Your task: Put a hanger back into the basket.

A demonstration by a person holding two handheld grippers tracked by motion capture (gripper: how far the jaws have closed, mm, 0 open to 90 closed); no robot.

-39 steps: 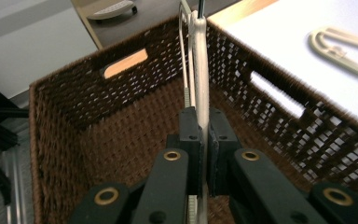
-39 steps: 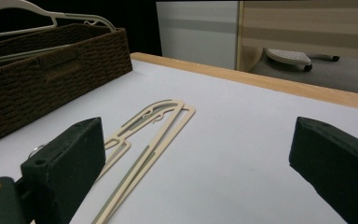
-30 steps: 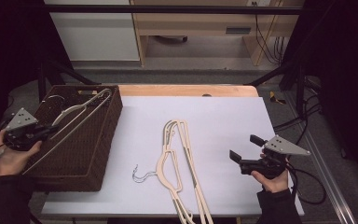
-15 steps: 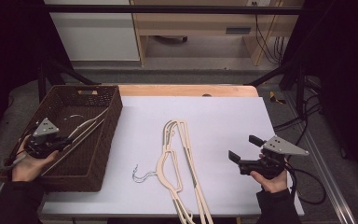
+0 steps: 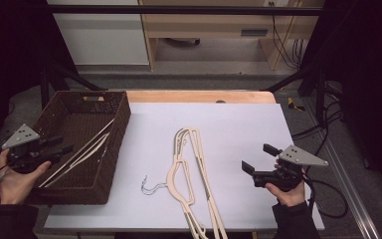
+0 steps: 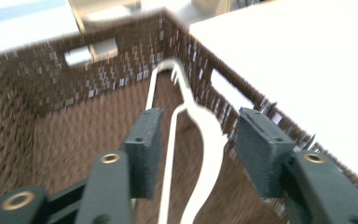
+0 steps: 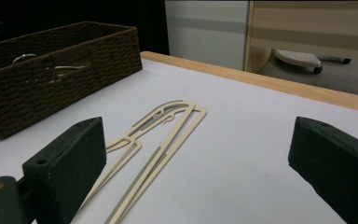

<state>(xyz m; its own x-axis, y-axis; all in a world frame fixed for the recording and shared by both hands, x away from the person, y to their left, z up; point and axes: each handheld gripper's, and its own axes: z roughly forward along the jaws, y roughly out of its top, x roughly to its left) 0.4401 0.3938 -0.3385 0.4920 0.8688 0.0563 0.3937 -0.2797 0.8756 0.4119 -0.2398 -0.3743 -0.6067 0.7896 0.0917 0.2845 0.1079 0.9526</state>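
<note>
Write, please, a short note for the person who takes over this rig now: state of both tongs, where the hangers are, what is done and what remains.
Left tongs: over the basket; the jaws have just been opening, a hanger lies between them in the basket but the pads do not press it.
Right tongs: open, holding nothing, near the table's right edge.
Done: one hanger lies in the basket, leaning on its right wall.
Left: the hangers on the table, overlapping in the middle, hooks toward the basket. They probably go into the basket next.
</note>
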